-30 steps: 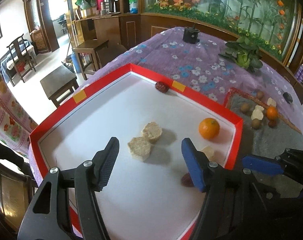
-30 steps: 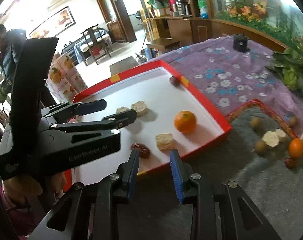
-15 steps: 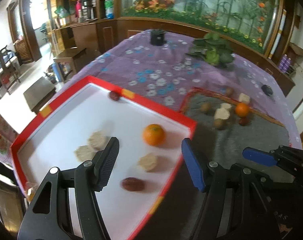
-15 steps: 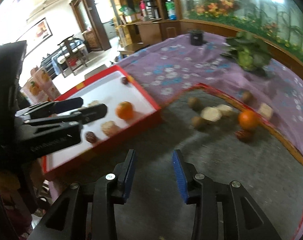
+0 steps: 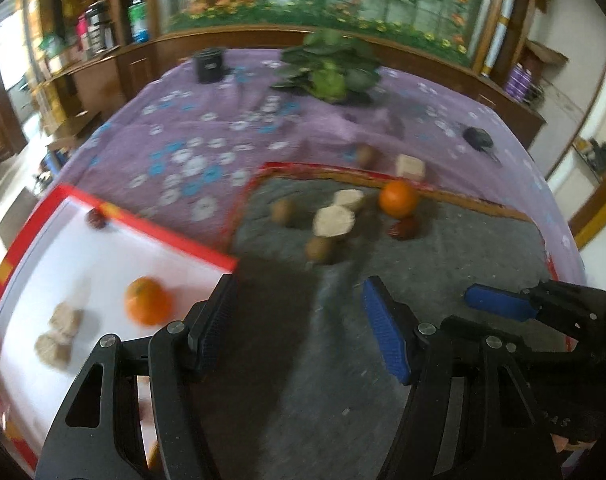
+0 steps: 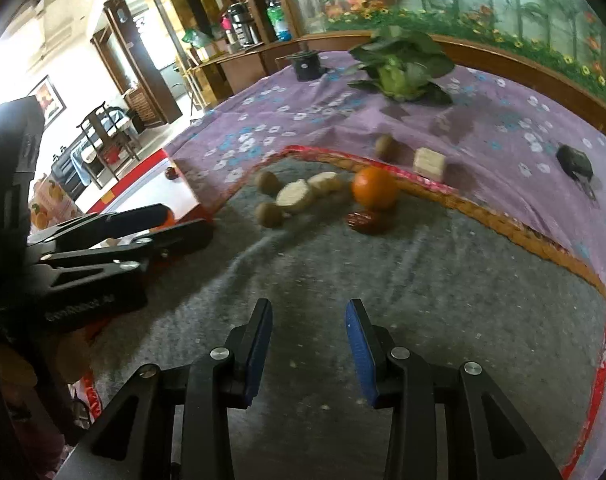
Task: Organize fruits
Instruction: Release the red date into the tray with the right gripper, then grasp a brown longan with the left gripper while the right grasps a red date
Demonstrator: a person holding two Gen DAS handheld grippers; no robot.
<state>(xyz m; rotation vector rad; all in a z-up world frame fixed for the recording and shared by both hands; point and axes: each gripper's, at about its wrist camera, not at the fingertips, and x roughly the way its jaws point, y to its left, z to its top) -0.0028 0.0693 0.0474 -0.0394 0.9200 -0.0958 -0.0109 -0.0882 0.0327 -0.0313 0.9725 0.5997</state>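
Note:
On the grey mat (image 6: pixel 383 280) lie an orange (image 6: pixel 374 187), a red date (image 6: pixel 365 221), two pale slices (image 6: pixel 295 197) and brown kiwis (image 6: pixel 268 213). The same group shows in the left wrist view around the orange (image 5: pixel 398 198). The red-rimmed white tray (image 5: pixel 163 232) at left holds an orange (image 5: pixel 147 305), pale slices (image 5: pixel 65 320) and a date (image 5: pixel 96 219). My left gripper (image 5: pixel 299 330) is open and empty over the mat's near left part. My right gripper (image 6: pixel 307 340) is open and empty, short of the fruit group.
A kiwi (image 6: pixel 385 145) and a pale cube (image 6: pixel 430 163) lie on the purple flowered cloth (image 6: pixel 503 128) beyond the mat's rim. A leafy green plant (image 6: pixel 401 65), a black cup (image 6: pixel 306 65) and a black key fob (image 6: pixel 574 161) sit farther back.
Both grippers have swung right, from over the white tray to over the grey mat. The fruit group on the mat is now nearer and centred. Both stay open and empty.

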